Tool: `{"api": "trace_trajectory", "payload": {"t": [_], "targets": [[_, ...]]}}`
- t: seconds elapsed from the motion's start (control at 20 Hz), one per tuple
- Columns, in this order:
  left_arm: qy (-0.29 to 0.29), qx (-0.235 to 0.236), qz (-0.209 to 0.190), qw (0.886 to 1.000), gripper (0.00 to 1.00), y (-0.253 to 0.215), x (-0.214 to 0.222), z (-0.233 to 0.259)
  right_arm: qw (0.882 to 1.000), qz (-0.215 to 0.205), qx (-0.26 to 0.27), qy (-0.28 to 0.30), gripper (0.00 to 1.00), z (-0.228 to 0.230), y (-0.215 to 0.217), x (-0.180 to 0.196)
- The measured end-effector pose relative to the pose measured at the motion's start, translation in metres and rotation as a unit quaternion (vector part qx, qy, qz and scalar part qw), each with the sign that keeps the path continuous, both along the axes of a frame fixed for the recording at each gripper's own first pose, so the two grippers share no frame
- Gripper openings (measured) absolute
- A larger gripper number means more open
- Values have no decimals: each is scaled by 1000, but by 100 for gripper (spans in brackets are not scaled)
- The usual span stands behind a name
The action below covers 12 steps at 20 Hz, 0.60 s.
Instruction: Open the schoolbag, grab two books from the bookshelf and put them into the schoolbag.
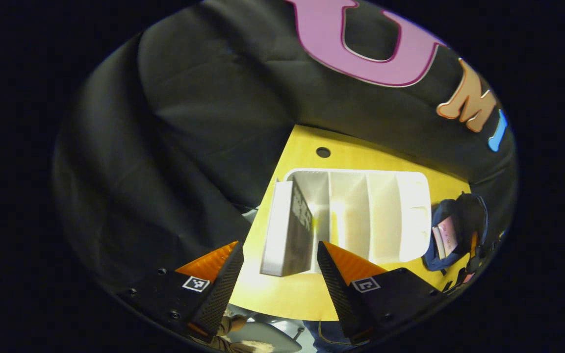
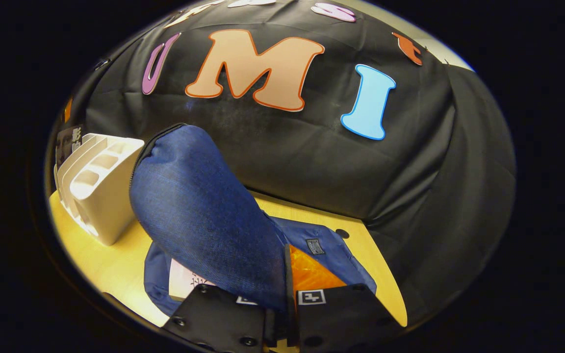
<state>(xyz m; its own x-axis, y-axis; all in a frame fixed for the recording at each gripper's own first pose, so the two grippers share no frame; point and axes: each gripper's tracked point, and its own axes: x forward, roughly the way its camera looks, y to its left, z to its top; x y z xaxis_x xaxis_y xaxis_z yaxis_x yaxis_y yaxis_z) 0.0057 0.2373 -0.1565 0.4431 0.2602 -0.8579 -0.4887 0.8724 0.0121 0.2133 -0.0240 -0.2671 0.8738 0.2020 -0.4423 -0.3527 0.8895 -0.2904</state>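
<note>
Bookshelf [image 1: 385, 215]: white, slotted organiser on the yellow table [image 1: 302, 147]; in the left gripper view seen from above, with several upright dividers and bare compartments toward the schoolbag side.
Bookshelf contents: one book [image 1: 287, 230] with a dark cover and a white page block stands in the end slot farthest from the schoolbag, rising above the shelf's rim.
Bookshelf, right gripper view: same organiser [image 2: 98, 191] at the left edge, its compartments showing as hollow; a dark-covered item sits at its far end, too small to make out.
Schoolbag [image 2: 204, 215]: blue fabric, on the table just beside the bookshelf; its flap is lifted upright, the zip edge running along the top of the flap.
Schoolbag contents: a pink-covered book [image 2: 184, 282] lies flat inside the opened bag, partly hidden under the raised flap.
Schoolbag, left gripper view: bag [image 1: 454, 230] lies open at the far right end of the table, the pink book [image 1: 447, 235] visible in it.
Left gripper [image 1: 280, 267]: fingers spread wide, holding nothing; the dark-covered book appears between them, farther off.
Right gripper [image 2: 285, 279]: fingers pressed together on the lower edge of the blue flap, pinching the fabric and holding the flap up.
Table: yellow top with a round hole [image 1: 322, 152] near its far edge.
</note>
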Motion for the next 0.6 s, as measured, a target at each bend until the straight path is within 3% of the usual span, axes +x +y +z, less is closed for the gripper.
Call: {"api": "trace_trajectory", "payload": {"t": [0.3,0.45,0.6], "targets": [[22,-59,22,998,84,11,13,-45,1000,-10,0,6,9,-1,-1,-3],[34,-73,12,997,82,4,21,-52,1000,-12,-2,8,9,0,0,-2],[44,-67,-9,997,71,-1,32,-47,1000,-10,-6,8,9,-2,1,-2]]}}
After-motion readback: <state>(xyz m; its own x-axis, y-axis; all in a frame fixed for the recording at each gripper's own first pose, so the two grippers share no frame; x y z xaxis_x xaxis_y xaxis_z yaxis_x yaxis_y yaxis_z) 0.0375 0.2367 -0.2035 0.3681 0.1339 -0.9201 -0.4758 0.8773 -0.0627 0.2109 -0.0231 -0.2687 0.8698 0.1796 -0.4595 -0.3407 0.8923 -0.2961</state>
